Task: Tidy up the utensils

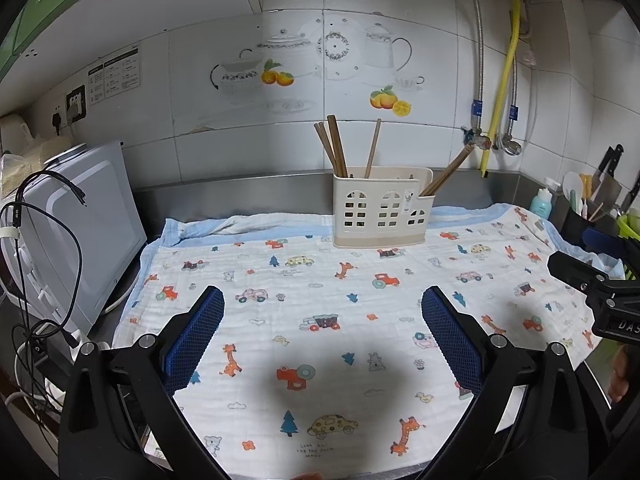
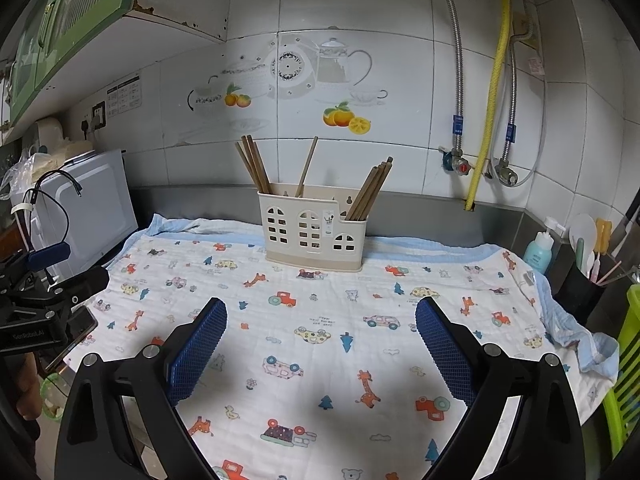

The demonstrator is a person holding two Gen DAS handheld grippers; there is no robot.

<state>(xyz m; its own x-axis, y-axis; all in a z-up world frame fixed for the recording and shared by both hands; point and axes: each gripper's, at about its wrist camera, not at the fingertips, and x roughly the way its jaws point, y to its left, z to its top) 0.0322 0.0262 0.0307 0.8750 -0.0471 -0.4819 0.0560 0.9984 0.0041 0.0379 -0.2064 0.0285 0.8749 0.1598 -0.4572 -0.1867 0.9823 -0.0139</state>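
1. Your left gripper hovers over the printed cloth with its blue-padded fingers spread wide apart; nothing lies between them.
2. Your right gripper also hovers over the cloth, fingers spread wide and holding nothing.
3. The utensil holder, a cream plastic caddy with window-shaped cut-outs, stands upright on the far edge of the cloth, ahead of both pairs of fingers and well apart from them. In the left wrist view it sits ahead and slightly toward the right finger; in the right wrist view it sits ahead, roughly on the centre line.
4. The chopsticks stand in the holder in three lots: a bundle at its left end leaning left, a single chopstick near the middle, and a bundle in the lower right compartment leaning right.
5. The cloth covers the steel counter, whose bare rear strip shows beyond the fingers.
6. Left of the left finger in both views stands a white appliance with black cables draped over it.
7. Far right of the right finger, at the counter's corner, stand a blue pump bottle and a dark container holding kitchen tools.
8. Each gripper shows at the other view's edge: the right gripper at the right border, the left at the left border.
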